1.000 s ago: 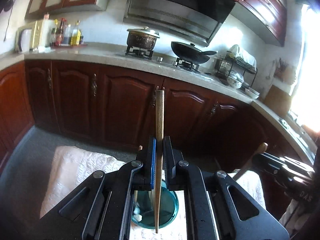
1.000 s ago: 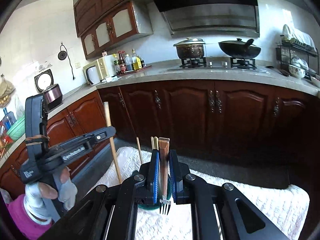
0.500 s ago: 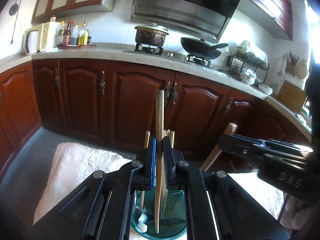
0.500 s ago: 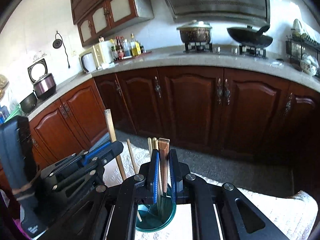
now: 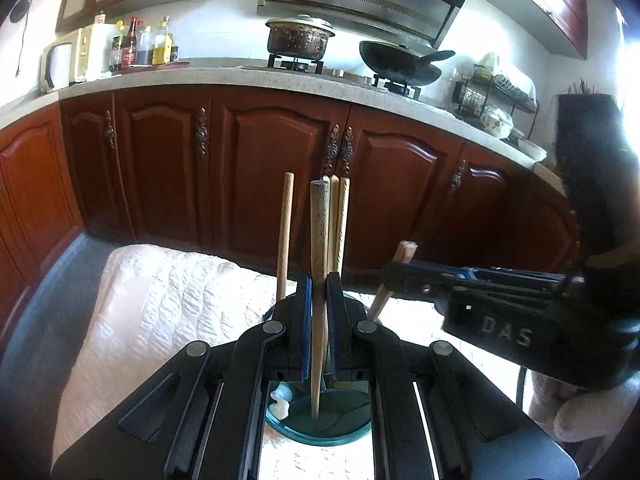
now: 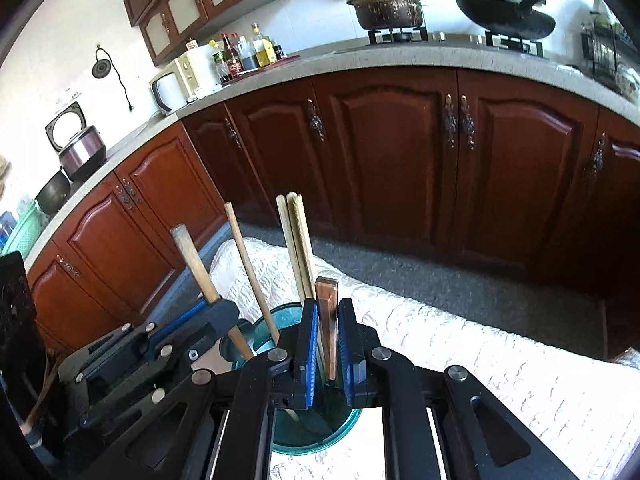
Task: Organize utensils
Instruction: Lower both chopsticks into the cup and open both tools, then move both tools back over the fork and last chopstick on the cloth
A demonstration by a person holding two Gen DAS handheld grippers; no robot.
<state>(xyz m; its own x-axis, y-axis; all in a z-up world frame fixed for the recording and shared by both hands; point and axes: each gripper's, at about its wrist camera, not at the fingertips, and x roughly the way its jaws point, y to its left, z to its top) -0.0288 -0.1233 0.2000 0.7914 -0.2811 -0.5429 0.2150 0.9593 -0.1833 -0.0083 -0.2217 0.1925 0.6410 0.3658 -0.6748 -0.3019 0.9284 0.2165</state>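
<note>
Teal glass cup (image 5: 320, 426) on the cloth-covered worktop (image 5: 168, 300) takes both utensils at once. The left hand-held gripper (image 5: 319, 316) clamps a wooden handle (image 5: 319, 240), its tip inside the cup; the right hand-held gripper (image 6: 328, 344) clamps a fork (image 6: 327, 320) over it. Next, I judge: lower, then release, clear of the chopsticks (image 6: 298, 248).

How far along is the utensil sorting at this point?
Done: a pair of chopsticks and a thin wooden handle stand in the teal cup. In hand: the left claw grips a wooden-handled utensil and the right claw a brown-handled one, both lowered into the cup. Left: release them.
</note>
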